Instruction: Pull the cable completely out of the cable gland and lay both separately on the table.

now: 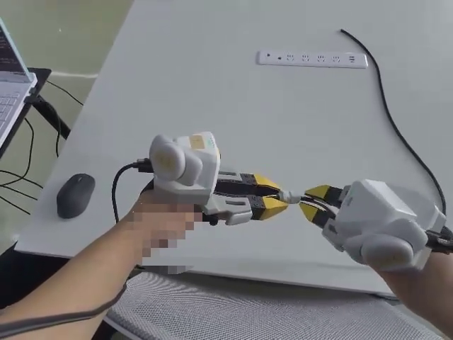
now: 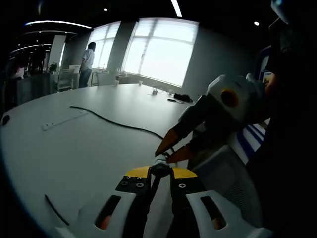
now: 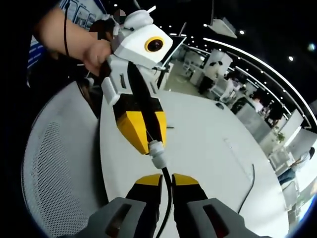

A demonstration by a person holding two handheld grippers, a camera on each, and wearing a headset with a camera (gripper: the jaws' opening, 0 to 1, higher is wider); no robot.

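Chair mesh [image 1: 233,315] is showing just beneath both grippers, which are meeting tip to tip over the near edge of the table [image 1: 212,92]. The left gripper [image 2: 159,174] is pinching the white gland [image 3: 157,152] at its jaw tips, while the right gripper [image 3: 167,181] is clamping narrow on the black cable [image 3: 169,196], which is running from between its jaws straight into the gland just ahead. A mouse [image 1: 75,195] is lying left of the left gripper, and well beyond both, a power strip [image 1: 313,59] and a black cord [image 1: 396,131] are resting on the table.
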